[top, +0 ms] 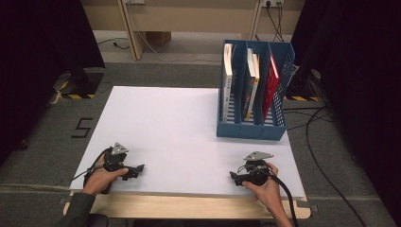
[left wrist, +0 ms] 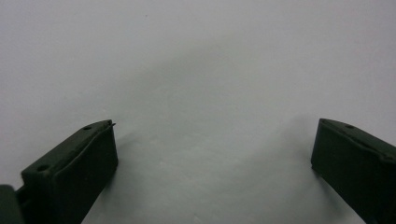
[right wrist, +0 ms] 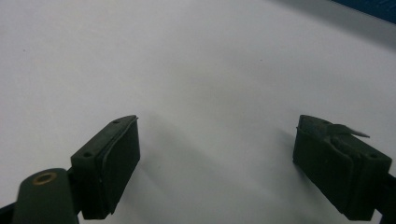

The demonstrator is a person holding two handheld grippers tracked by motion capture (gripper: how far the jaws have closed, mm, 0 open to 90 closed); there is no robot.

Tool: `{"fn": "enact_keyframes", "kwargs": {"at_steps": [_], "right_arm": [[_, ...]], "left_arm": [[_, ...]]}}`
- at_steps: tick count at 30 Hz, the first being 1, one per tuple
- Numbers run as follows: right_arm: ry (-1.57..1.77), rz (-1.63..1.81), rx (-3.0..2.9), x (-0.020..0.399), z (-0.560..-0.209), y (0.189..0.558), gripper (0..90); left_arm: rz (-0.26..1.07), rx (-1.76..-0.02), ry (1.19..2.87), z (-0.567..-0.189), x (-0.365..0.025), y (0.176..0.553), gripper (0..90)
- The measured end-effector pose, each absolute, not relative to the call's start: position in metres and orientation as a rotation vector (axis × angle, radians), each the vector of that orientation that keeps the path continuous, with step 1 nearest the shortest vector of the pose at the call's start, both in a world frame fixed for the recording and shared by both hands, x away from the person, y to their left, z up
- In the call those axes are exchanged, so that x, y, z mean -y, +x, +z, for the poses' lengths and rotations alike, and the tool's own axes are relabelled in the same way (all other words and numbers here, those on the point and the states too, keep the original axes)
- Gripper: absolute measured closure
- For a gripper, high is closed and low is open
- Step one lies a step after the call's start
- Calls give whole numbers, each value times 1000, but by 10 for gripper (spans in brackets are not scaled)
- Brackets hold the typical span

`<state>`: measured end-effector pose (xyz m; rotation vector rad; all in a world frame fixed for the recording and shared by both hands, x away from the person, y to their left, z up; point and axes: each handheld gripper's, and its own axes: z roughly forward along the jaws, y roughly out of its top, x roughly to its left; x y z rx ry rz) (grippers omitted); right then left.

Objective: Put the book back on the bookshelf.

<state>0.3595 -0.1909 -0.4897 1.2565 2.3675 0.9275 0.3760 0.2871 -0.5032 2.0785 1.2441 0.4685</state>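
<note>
Claws (top: 140, 169) (top: 232, 176) low, agape, inward-pointing

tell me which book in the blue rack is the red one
The red book in the rightmost slot of the blue rack; the others show white spines.

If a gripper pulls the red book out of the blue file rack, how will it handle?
The thin red book leans in the blue slotted plastic file rack, so it probably flexes when pinched. Its cover looks smooth, maybe slippery. The tall rack may tip or slide.
</note>
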Motion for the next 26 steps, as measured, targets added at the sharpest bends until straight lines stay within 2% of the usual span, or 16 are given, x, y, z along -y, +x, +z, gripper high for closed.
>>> {"fn": "enact_keyframes", "kwargs": {"at_steps": [26], "right_arm": [[1195,974,-2308,192,-498,352,139]], "left_arm": [[468,-1244,2080,-503,-287,376,0]]}}
